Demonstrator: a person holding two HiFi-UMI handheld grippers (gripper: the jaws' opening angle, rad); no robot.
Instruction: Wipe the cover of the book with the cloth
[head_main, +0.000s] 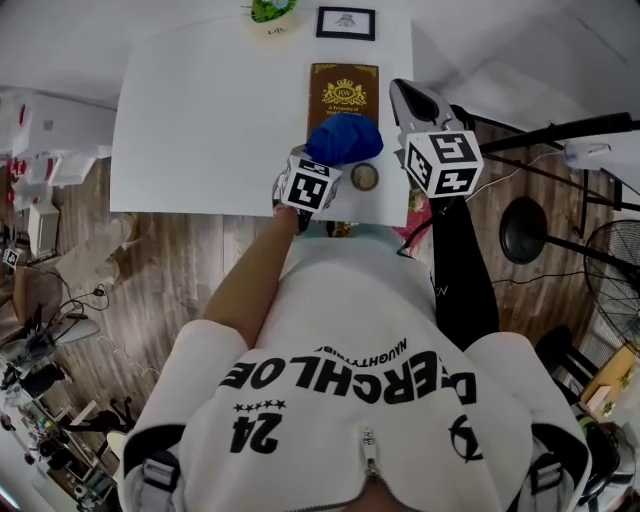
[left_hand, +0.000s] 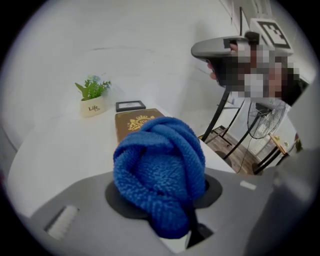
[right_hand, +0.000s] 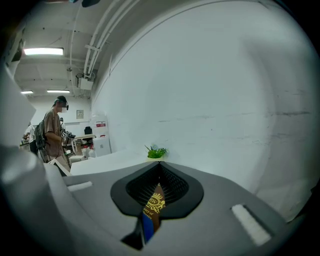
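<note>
We clamp the bunched blue cloth (head_main: 345, 137) in our left gripper (head_main: 322, 165), cloth over the near end of the brown book (head_main: 343, 90) on the white table (head_main: 200, 120), our right gripper (head_main: 412, 100) just beside the book's right edge, jaws drawn together, empty

Open tabletop (head_main: 200, 120) lies left of the book (head_main: 343, 85); plant (head_main: 272, 12) and frame (head_main: 345, 22) (far edge) block beyond.

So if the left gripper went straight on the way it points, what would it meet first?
Most likely the book, lying just ahead of the cloth that the left gripper holds. The cloth would probably touch its cover first, though depth is hard to judge.
</note>
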